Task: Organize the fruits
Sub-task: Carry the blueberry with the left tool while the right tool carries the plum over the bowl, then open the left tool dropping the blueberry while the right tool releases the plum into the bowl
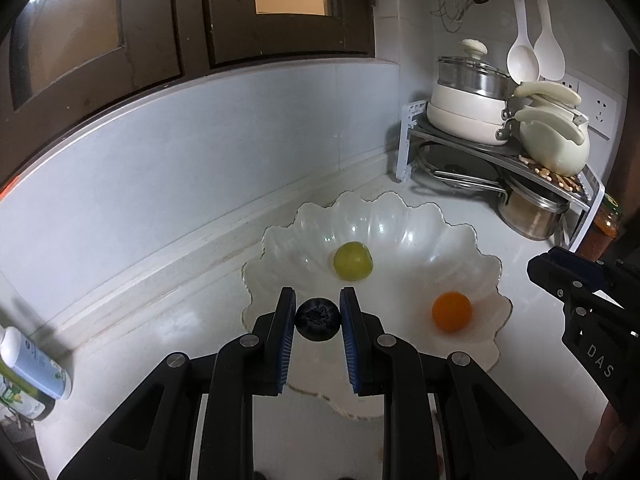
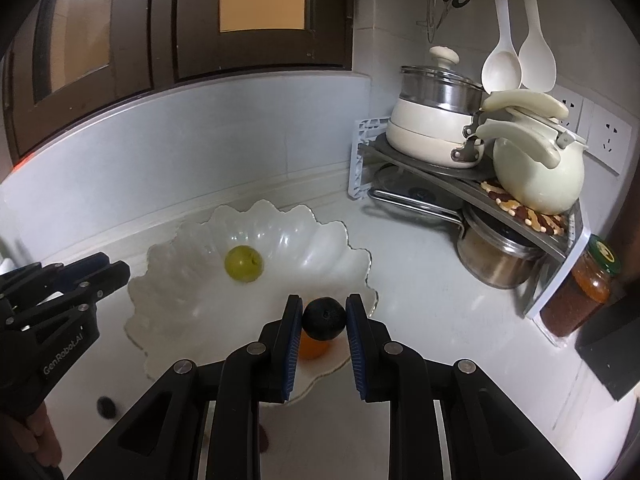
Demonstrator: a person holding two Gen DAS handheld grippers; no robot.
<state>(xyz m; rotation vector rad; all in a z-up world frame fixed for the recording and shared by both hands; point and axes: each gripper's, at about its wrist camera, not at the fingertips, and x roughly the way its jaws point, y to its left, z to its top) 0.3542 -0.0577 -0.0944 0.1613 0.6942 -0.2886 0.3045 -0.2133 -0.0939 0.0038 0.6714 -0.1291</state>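
Observation:
A white scalloped glass bowl [image 1: 472, 252] sits on the white counter, holding a green grape [image 1: 353, 261] and a small orange fruit [image 1: 451, 311]. My left gripper [image 1: 318, 318] is shut on a dark blueberry [image 1: 318, 319], held above the bowl's near rim. My right gripper [image 2: 323, 320] is shut on another dark round fruit [image 2: 323, 318], over the bowl's [image 2: 180, 280] right front edge, partly hiding the orange fruit [image 2: 314, 350]. The green grape [image 2: 243, 263] lies in the bowl's middle. Each gripper shows at the edge of the other's view.
A corner rack [image 2: 460, 176] at the back right carries white pots, a kettle [image 2: 536, 168] and a steel pot below. A jar [image 2: 588, 284] stands by it. Bottles [image 1: 32, 368] stand at the left. Another dark berry [image 2: 106, 406] lies on the counter in front of the bowl.

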